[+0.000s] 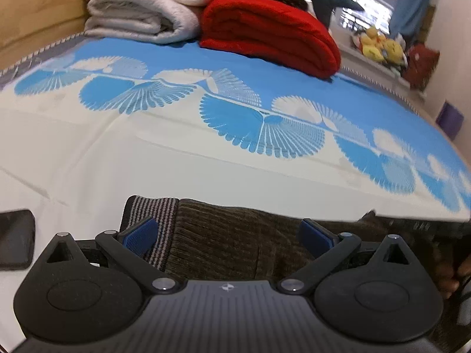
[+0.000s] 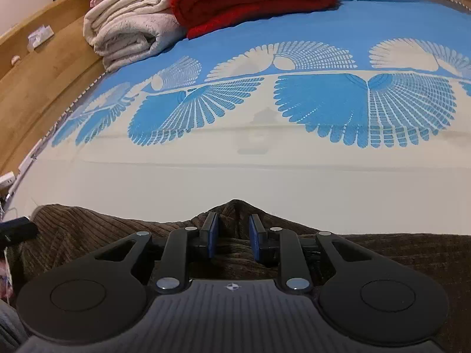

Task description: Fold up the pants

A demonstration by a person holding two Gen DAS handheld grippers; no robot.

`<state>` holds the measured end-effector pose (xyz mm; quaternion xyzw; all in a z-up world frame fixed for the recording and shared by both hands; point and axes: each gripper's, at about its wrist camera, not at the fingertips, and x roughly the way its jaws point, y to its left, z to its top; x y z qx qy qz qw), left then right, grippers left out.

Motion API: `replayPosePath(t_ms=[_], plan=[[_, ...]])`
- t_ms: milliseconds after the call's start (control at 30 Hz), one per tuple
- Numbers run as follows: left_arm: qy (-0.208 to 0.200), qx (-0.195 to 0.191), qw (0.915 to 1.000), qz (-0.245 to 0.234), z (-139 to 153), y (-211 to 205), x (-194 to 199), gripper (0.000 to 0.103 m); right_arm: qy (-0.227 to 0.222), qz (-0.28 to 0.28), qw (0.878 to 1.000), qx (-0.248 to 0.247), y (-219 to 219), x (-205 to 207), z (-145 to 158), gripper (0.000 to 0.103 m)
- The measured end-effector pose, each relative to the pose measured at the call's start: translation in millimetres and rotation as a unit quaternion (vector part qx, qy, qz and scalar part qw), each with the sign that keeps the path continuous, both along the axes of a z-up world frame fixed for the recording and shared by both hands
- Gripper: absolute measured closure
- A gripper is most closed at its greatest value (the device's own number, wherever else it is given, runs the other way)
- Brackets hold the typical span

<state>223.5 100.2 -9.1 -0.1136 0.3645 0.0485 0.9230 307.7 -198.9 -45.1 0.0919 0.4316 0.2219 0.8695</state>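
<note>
Brown corduroy pants (image 1: 235,241) lie at the near edge of the bed, their striped waistband (image 1: 159,223) to the left in the left wrist view. My left gripper (image 1: 229,235) hovers over the waistband end, open wide, its blue pads (image 1: 139,235) apart with cloth under them. In the right wrist view the pants (image 2: 382,253) stretch across the bottom. My right gripper (image 2: 232,231) is nearly closed, pinching a fold of the brown fabric that rises in a peak (image 2: 234,206) between its pads.
The bed cover (image 2: 235,170) is white and blue with a fan pattern. A folded white blanket (image 1: 141,8) and a folded red blanket (image 1: 270,32) lie at the far side. A dark phone (image 1: 14,241) rests on the cover to the left of the pants.
</note>
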Motion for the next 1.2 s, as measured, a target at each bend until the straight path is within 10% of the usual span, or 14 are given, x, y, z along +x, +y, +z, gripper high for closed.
replayPosePath(t_ms=[267,667,800,1033,1200], plan=[[0.001,-0.009,0.9999,0.013,2.8,2.5,2.3,0.0,0.037,0.015,0.999,0.021,-8.2,11.4,0.7,0.087],[0.002,0.0,1.0,0.007,1.5,-1.2,1.7,0.0,-0.093,-0.027,0.991,-0.094,31.6,-1.1,-3.6,0.095],[0.003,-0.003,1.0,0.009,3.0,-1.6,0.7,0.0,-0.102,-0.095,0.984,-0.106,22.7,-0.6,13.0,0.048],[-0.002,-0.007,0.9999,-0.015,7.7,-15.8,-10.7,0.0,-0.095,-0.098,0.986,-0.097,-38.2,-47.5,61.7,0.047],[0.028,0.038,0.9978,-0.047,-13.2,-49.3,-16.3,0.0,-0.054,-0.081,0.982,-0.163,-64.6,-91.9,37.7,0.034]])
